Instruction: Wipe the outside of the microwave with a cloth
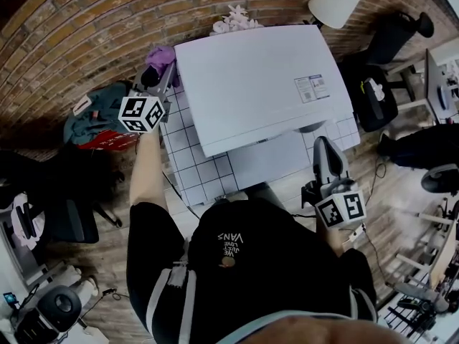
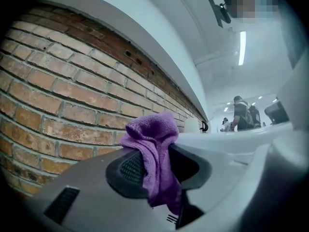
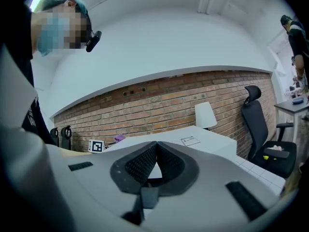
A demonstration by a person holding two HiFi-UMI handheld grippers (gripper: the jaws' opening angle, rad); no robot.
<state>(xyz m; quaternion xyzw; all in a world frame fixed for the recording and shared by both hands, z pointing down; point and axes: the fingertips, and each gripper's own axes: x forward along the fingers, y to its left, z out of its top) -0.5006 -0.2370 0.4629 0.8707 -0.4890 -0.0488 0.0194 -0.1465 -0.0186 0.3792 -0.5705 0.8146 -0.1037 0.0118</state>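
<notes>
White boxy microwave (image 1: pixel 251 77): purple fabric cloth (image 2: pixel 153 139) is clamped in left gripper (image 2: pixel 152 170) by its far-left corner; contact unclear, wiping prob. mostly still to do; right gripper (image 3: pixel 154 166) is pinched closed, empty.

Label (image 1: pixel 311 88) print too small to read; lower end of cloth (image 2: pixel 152 135) probably hidden within left tongs (image 2: pixel 157 174).

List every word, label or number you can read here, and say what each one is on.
"VANS": on the person's black shirt, upside down in the head view.
Smaller lines beside it on the shirt: too blurred to read.
Print on the sticker on top of the microwave: too small to read.
</notes>
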